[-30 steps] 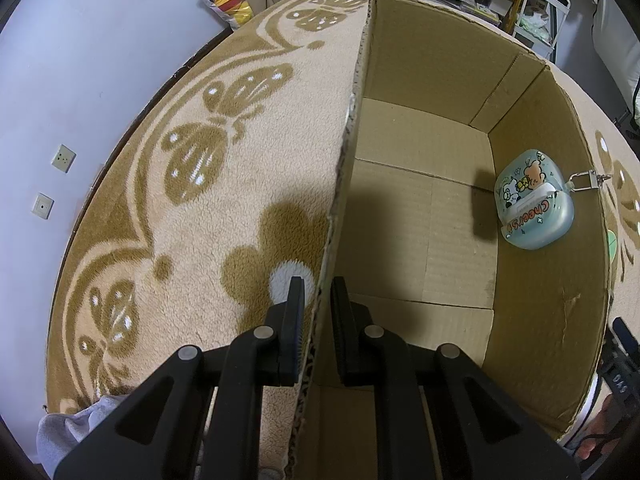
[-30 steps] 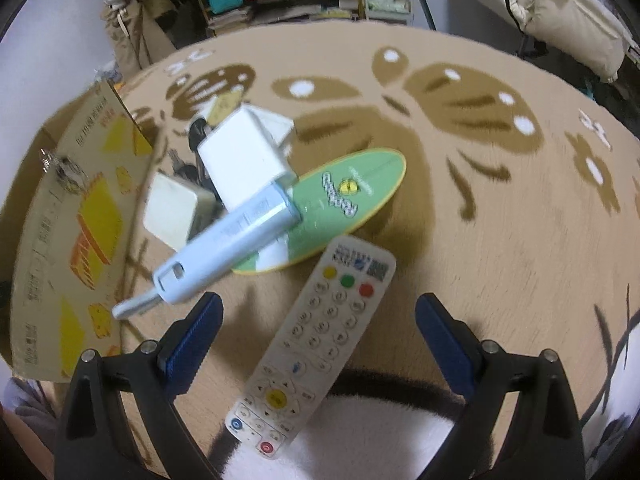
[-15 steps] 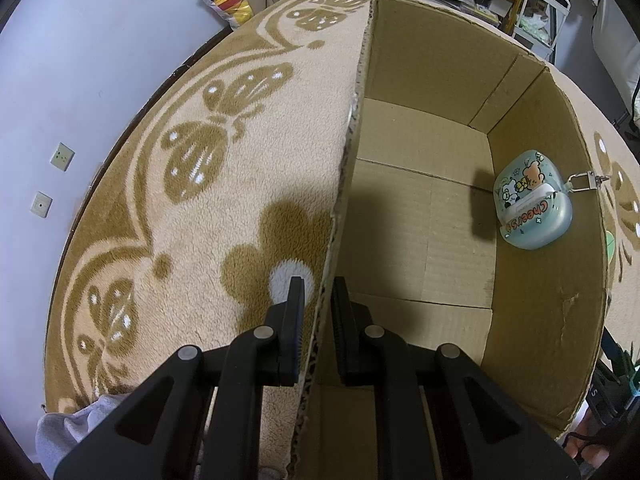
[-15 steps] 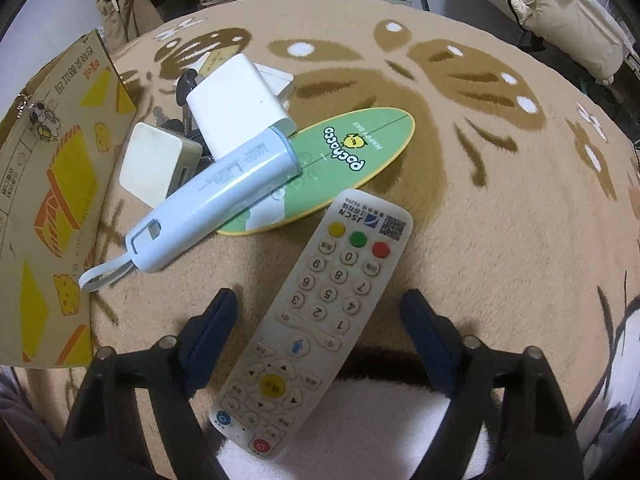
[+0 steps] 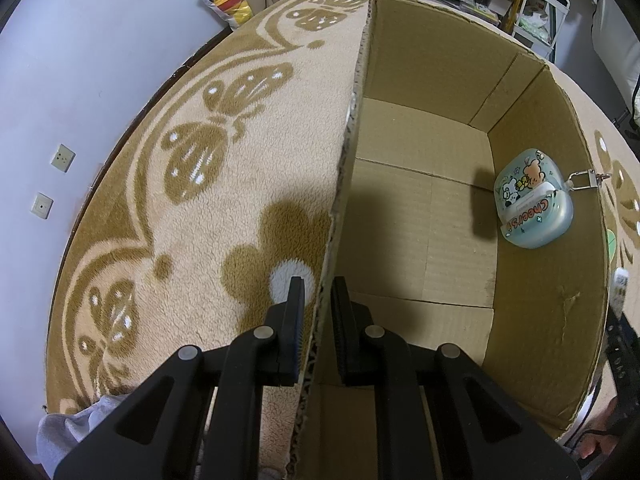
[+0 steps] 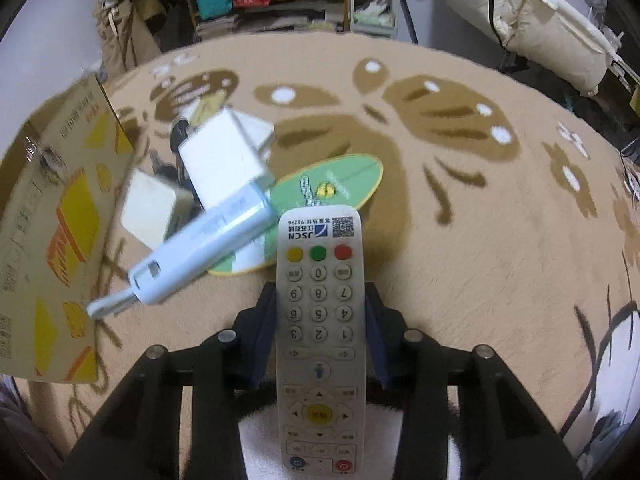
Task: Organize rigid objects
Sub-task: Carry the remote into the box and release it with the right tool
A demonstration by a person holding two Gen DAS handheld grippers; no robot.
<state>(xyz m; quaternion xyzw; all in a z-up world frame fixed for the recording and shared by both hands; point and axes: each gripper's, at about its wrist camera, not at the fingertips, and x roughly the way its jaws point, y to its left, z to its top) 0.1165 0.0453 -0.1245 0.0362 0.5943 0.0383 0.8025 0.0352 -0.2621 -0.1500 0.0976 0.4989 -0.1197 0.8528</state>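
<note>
Covering the whole working surface is a beige rug with brown butterfly and flower patterning; whether a tabletop or floor lies beneath cannot be told.

The cardboard box is seen open-topped on the rug. Its near wall is clamped between the left tongs, one finger outside and one inside, as it was a second ago; the box is evidently being steadied. Only a pale blue cartoon-printed case lies inside, against the right wall, with its metal clip hooked over the rim.

Beside the box's printed outer face, a loose pile is noted: a white block, a smaller cream block, a long light-blue device lying across a green oval board.

Main change: half a second ago the white remote control lay on the rug between the spread right tongs. Now the right tongs are shut on its long sides at the number pad, keypad upward, the printed end pointing forward. The background is blurred, so motion is judged under way; lift-off cannot be confirmed.

The grasp step is judged done. Transfer into the box is judged next, with the pile remaining to be sorted.
</note>
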